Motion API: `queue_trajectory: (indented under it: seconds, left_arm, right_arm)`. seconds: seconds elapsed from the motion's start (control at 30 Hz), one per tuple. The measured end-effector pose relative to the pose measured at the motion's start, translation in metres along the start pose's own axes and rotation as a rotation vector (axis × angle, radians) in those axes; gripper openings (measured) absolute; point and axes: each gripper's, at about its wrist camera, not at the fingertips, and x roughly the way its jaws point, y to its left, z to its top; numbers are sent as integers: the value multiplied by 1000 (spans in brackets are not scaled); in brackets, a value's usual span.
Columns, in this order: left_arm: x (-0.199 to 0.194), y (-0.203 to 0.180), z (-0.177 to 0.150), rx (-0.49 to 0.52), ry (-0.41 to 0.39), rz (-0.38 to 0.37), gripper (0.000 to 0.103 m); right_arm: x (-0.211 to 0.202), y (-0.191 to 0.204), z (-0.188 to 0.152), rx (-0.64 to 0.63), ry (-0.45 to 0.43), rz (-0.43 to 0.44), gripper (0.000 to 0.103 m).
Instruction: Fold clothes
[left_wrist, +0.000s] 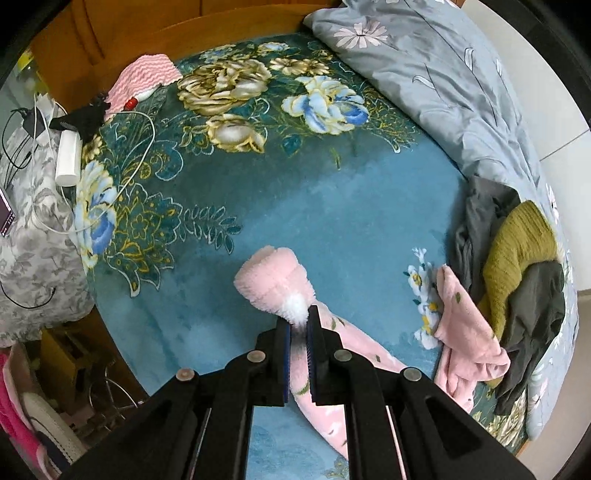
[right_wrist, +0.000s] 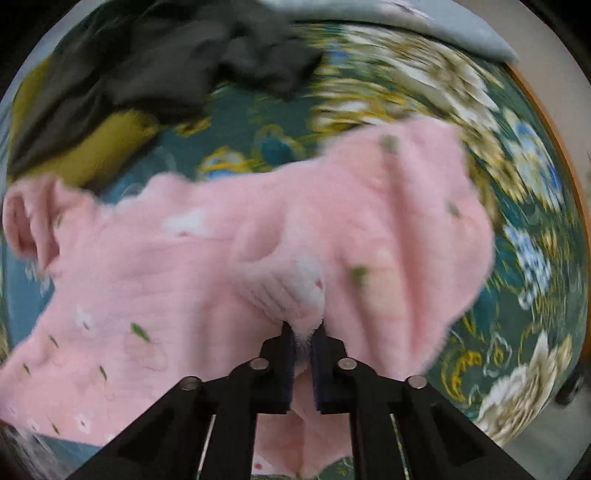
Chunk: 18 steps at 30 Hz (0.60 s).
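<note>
A pink fleece garment with small leaf and flower prints lies across the blue floral bed blanket. My left gripper is shut on its fluffy cuff, lifted a little off the blanket. My right gripper is shut on a bunched fold of the same pink garment, which spreads wide in the blurred right wrist view. The rest of the garment trails toward the clothes pile.
A pile of grey, mustard and dark clothes sits at the blanket's right edge, also shown in the right wrist view. A grey flowered duvet lies at the far right. A pink knit item, cables and a white bottle lie at the left.
</note>
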Motion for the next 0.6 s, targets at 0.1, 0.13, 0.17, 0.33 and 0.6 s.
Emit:
queue_trajectory:
  seconds: [0.1, 0.13, 0.17, 0.33, 0.6]
  left_arm:
    - [-3, -7, 4, -9, -5, -14, 7]
    - [-4, -10, 6, -11, -9, -20, 7]
    - [-6, -13, 8, -12, -13, -27, 7]
    - [-8, -26, 21, -68, -4, -70, 7]
    - [-54, -103, 75, -120, -87, -275, 6]
  right_arm:
    - [-30, -53, -3, 155, -55, 30, 5]
    - [-42, -74, -4, 215, -79, 45, 5]
    - [-54, -95, -3, 281, -105, 61, 5]
    - [-115, -206, -6, 655, -232, 196, 4]
    - [-167, -207, 94, 713, -294, 520, 4]
